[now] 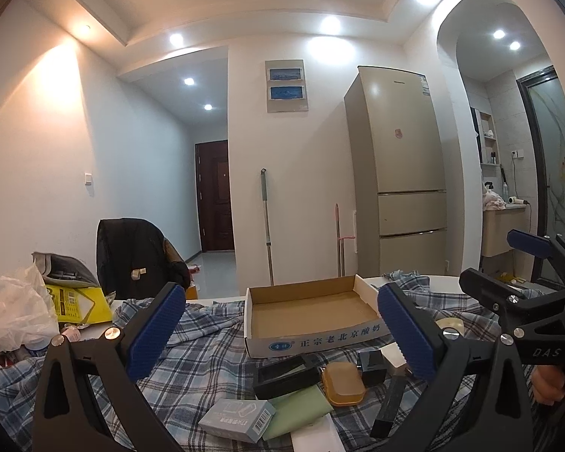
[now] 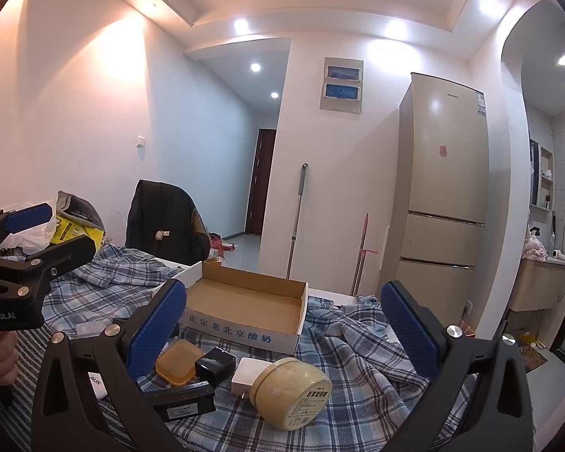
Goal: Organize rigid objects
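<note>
The left claw [image 1: 280,333] hangs with its blue pads spread wide and nothing between them, raised a little above the checked cloth [image 1: 207,358] that covers the desk; the right claw [image 2: 282,333] is just as wide apart and just as empty, to the right of the other one. Just beyond and below the claws lies the clutter to be sorted — an amber plastic case [image 1: 343,383], a small black cube box [image 1: 373,364], a flat black case [image 1: 288,376], a grey barcoded box [image 1: 237,419] nearest the left camera, a green sheet [image 1: 301,410], and a narrow black bar [image 1: 390,403] toward the right. In the right wrist view a cream round tin [image 2: 292,393] lies on its side at the near edge, just beside a white block [image 2: 246,373]. Farther off, in the middle of the desk, sits the shallow open cardboard tray [image 1: 312,341], which looks empty. So the job seems to stand at its start: nothing is packed, and the step in hand is choosing a first piece. The next move likely calls for lowering one claw over a single item — the amber case or the cube box sit clear enough — with the pads straddling its narrow sides before closing, then carrying it far enough forward to clear the tray's near wall. The tin, lying on its curved side, may roll if nudged.
</note>
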